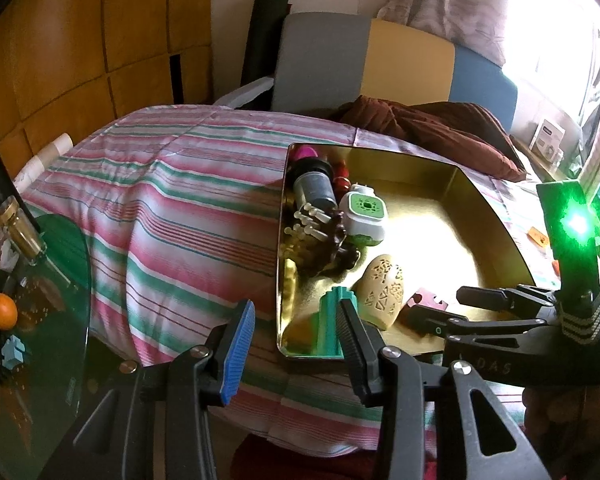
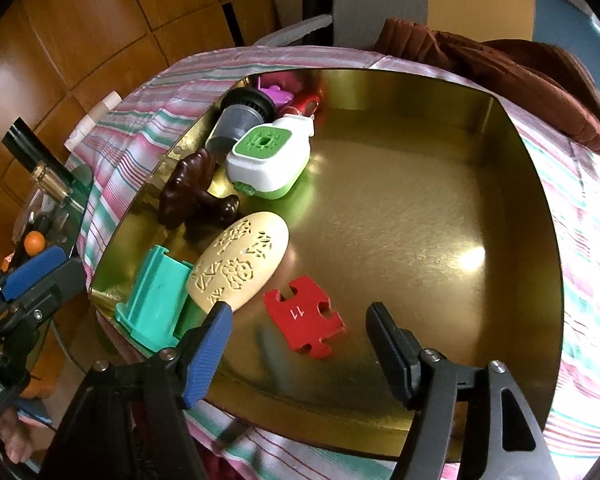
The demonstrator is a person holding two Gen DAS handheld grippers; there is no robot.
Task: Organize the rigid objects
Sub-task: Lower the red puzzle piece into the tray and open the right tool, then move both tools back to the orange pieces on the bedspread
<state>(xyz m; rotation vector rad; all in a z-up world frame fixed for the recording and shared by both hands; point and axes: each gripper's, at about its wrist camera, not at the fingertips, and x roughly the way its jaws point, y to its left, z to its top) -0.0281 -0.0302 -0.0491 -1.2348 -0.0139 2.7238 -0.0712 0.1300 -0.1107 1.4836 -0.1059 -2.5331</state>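
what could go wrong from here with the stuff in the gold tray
1. The right gripper stands open right over the red puzzle piece; pulling back carelessly could drag or flip it.
2. The tan carved oval leans on the teal block, and the blue finger pad is close, so a nudge may topple it.
3. The gold tray sits on soft striped bedding, so pressing one edge might tip it.
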